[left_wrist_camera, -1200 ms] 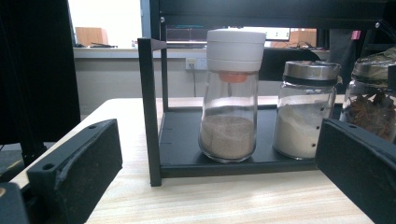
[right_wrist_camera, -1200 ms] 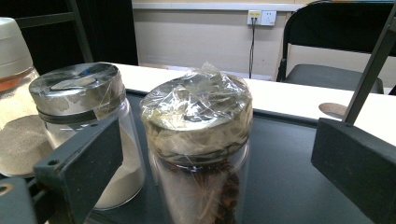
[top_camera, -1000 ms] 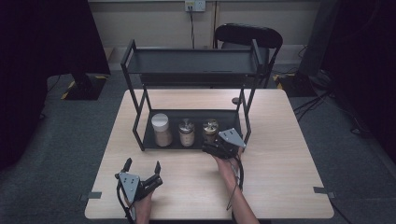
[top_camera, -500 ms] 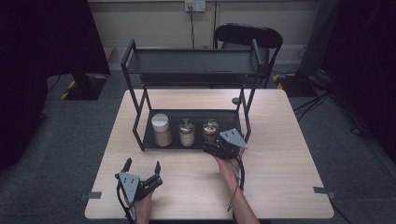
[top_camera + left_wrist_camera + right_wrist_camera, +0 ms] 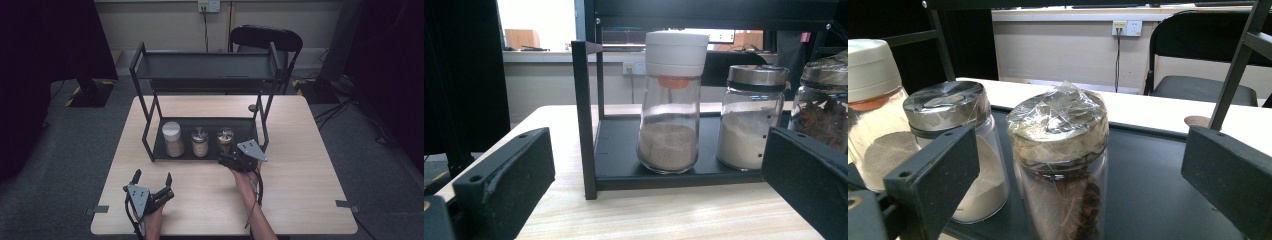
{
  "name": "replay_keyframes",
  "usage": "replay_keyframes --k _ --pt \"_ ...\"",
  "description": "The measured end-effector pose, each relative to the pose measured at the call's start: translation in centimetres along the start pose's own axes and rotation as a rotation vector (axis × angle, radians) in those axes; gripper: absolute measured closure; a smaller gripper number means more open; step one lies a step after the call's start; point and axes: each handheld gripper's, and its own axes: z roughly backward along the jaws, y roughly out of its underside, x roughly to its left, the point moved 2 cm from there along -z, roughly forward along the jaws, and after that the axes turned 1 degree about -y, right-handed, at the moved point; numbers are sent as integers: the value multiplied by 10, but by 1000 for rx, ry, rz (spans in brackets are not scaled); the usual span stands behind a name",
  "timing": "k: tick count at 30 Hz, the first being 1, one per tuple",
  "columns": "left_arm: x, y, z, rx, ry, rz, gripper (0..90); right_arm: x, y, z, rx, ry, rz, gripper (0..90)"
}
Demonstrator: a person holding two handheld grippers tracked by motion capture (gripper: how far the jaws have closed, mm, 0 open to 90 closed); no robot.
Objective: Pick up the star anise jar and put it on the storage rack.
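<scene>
On the lower tray (image 5: 245,131) of a black two-tier rack (image 5: 205,72) standing on the counter (image 5: 300,165), three jars sit in a row: a white-lidded jar (image 5: 172,138) of brown powder at the rack's left end, a metal-lidded jar (image 5: 200,141) of pale powder beside it, and a film-covered jar (image 5: 224,139) of dark spice next along. Right tool (image 5: 231,159) lies at the tray's front edge, directly before the film-covered jar; the right gripper view shows that jar (image 5: 1060,165) centred between the two jaws, which stand wide apart and grip nothing, with the metal-lidded jar (image 5: 958,150) and white-lidded jar (image 5: 875,105) off to one side. Whether the jaws touch the tray cannot be told. Left tool (image 5: 152,178) rests on the counter well in front of the rack's left corner, jaws spread wide and empty; the left gripper view, looking toward the rack, shows the white-lidded jar (image 5: 671,105) near centre, the metal-lidded jar (image 5: 751,117) next to it, and the film-covered jar (image 5: 824,107) at the frame edge. Behind the counter, beyond the rack, stands a black chair (image 5: 266,37)
</scene>
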Motion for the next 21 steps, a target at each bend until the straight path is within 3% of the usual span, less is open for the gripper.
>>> replay_keyframes --k 21 --pt "0 -1 0 4 1 -1 1 -1 2 11 -16 3 -7 12"
